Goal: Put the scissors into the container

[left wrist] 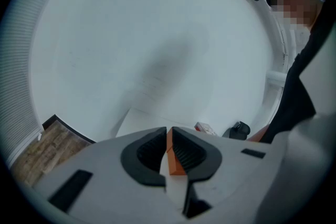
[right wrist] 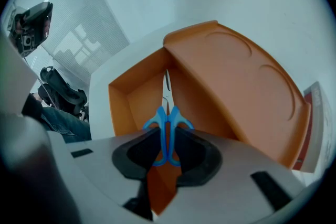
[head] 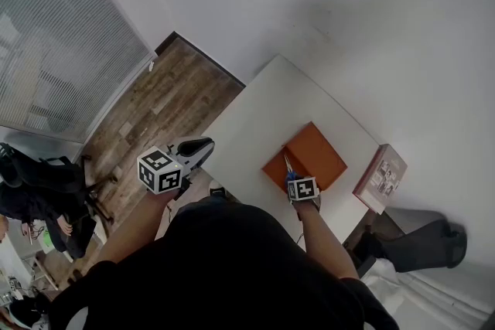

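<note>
Right gripper view: right gripper [right wrist: 168, 139] clamping scissors [right wrist: 168, 120] by blue handles, blades pointing into orange container [right wrist: 236, 78], frame centre. Left gripper [left wrist: 169, 150] sitting closed, empty. Risk: tips catching wall, scissors tipping out.

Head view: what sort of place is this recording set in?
Probably an office or meeting room: a plain white table, a bare white wall, a wood-look floor, and slatted blinds over a window or glass partition.

Matt orange plastic container [right wrist: 122, 107], blue plastic-handled metal scissors [right wrist: 168, 131], smooth white table [head: 263, 120], wood floor [head: 162, 96]
</note>
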Demonstrator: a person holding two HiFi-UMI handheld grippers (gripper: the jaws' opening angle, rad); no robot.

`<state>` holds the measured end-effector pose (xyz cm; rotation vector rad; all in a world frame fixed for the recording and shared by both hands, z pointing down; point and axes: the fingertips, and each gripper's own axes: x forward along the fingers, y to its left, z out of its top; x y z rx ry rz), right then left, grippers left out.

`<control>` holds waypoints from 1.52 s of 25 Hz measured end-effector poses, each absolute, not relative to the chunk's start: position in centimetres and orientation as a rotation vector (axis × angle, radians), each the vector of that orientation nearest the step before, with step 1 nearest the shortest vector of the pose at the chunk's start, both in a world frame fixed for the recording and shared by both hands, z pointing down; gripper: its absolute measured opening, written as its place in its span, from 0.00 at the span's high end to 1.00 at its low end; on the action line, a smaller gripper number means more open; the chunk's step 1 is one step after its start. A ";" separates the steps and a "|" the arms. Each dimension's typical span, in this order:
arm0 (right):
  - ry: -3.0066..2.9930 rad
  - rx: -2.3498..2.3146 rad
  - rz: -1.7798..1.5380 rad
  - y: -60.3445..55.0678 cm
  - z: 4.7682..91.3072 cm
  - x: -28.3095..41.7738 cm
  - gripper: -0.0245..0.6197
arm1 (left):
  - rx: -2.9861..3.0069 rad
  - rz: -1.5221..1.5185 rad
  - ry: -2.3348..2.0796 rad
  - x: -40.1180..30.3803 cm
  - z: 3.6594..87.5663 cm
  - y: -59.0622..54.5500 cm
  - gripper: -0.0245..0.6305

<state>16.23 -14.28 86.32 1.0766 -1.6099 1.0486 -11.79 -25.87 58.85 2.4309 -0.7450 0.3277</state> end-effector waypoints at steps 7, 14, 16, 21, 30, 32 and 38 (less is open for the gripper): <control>-1.585 1.076 1.068 -14.5 87.1 16.4 0.83 | 2.428 0.337 -0.740 -12.1 59.1 -26.0 0.90; -1.574 1.076 1.083 -14.5 87.6 16.4 0.83 | 2.424 0.344 -0.739 -12.2 59.3 -26.0 0.90; -1.574 1.076 1.082 -14.5 87.7 16.4 0.83 | 2.424 0.345 -0.737 -12.3 59.4 -26.0 0.90; -1.572 1.076 1.088 -14.6 87.7 16.4 0.83 | 2.418 0.344 -0.738 -12.4 59.5 -26.1 0.90; -1.569 1.076 1.093 -14.6 87.7 16.4 0.83 | 2.418 0.347 -0.726 -12.1 59.5 -26.0 0.90; -1.576 1.076 1.092 -14.6 87.6 16.4 0.83 | 2.417 0.349 -0.727 -12.2 59.5 -26.0 0.90; -1.592 1.074 1.115 -14.6 87.6 16.2 0.80 | 2.415 0.351 -0.729 -12.2 59.4 -25.8 0.90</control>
